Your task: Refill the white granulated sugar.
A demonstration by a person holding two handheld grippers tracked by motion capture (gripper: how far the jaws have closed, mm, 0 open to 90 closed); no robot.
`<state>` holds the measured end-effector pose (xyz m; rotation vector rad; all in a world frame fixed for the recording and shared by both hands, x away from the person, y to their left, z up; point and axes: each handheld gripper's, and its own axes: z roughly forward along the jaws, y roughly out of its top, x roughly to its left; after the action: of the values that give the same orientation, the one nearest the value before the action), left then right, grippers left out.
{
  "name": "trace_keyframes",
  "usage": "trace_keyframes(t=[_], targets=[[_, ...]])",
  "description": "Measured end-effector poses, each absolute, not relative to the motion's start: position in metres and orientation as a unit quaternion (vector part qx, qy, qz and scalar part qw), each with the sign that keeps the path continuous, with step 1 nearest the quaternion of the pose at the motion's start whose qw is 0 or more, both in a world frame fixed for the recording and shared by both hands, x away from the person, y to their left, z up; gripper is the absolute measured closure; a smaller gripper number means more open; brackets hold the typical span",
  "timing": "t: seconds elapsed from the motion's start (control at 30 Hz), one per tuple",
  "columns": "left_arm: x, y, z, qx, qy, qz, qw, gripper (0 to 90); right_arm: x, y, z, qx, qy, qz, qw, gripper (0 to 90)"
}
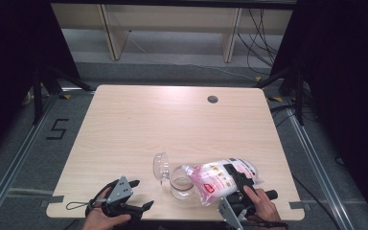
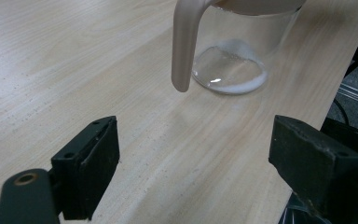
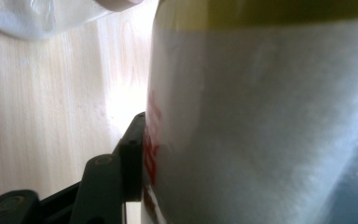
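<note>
Two tools work near the tabletop's (image 1: 124, 115) front edge: the right tool (image 1: 234, 178) clamps a pink refill pouch (image 1: 220, 178), tilted to pour into the glass jar (image 1: 181, 184); the left tool (image 1: 129, 189) waits wide, empty.

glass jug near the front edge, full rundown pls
The jug is clear glass, round, upright on the table near its front edge. Its clear hinged lid stands flipped open to the left. In the left gripper view a beige handle curves down its side, and a thin layer of white powder rings the bottom. A pink and white bag, held in the right gripper, lies tipped with its mouth over the jug's opening.
</note>
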<state>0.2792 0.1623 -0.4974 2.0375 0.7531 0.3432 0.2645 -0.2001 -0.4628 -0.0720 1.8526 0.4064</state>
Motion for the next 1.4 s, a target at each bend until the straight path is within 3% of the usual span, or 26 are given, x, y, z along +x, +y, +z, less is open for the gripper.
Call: trace_keyframes(t=[0.2, 0.27, 0.73, 1.4], targets=[[0.28, 0.162, -0.499, 0.824, 0.306, 0.138, 0.457, 15.9, 0.266, -0.197, -0.458, -0.11, 0.775, 0.122, 0.611, 49.0], [0.279, 0.162, -0.499, 0.823, 0.307, 0.139, 0.458, 15.9, 0.263, -0.198, -0.462, -0.085, 0.782, 0.121, 0.606, 49.0], [0.279, 0.161, -0.499, 0.829, 0.303, 0.141, 0.449, 16.0, 0.266, -0.187, -0.456, -0.199, 0.746, 0.035, 0.634, 49.5], [0.278, 0.157, -0.5, 0.827, 0.3, 0.14, 0.455, 15.9, 0.265, -0.183, -0.449, -0.21, 0.736, -0.009, 0.643, 50.5]])
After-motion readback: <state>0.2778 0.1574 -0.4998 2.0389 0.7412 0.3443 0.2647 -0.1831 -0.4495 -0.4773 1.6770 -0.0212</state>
